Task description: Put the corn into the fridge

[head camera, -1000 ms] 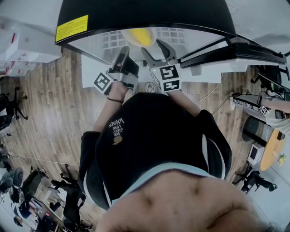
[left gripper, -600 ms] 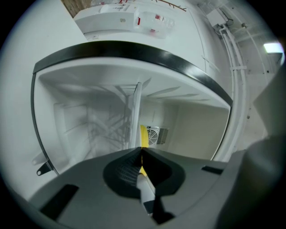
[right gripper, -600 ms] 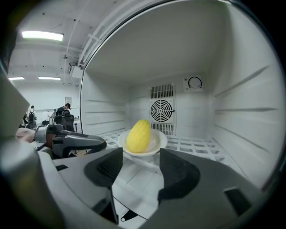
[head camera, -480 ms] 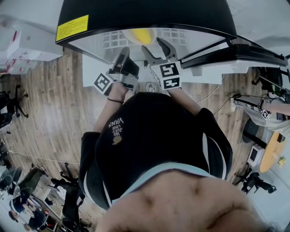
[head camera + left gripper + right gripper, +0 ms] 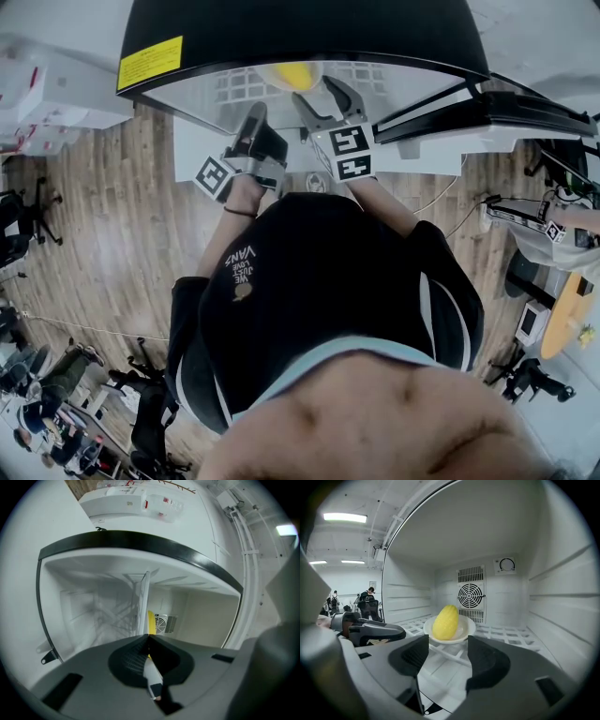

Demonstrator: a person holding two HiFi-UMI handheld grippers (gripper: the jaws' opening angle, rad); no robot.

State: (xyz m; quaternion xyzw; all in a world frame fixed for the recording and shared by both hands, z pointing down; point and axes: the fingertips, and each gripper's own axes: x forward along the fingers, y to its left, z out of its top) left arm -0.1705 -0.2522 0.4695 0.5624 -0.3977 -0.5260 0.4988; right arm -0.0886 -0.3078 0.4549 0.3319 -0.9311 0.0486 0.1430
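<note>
Jaws of the left gripper (image 5: 148,638) are pressed shut with nothing between, at 9 o'clock of the fridge (image 5: 281,28) opening. Corn (image 5: 445,622) lies on a white plate (image 5: 467,630) on the wire shelf (image 5: 506,633) inside. Right gripper (image 5: 447,651) jaws are open and empty, with the corn at their 12 o'clock, apart.

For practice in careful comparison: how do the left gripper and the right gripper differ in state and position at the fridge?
The left gripper has its jaws together; the right gripper has them apart. The left gripper sits outside the fridge opening; the right gripper reaches inside, towards the corn on its plate. Both hold nothing.
</note>
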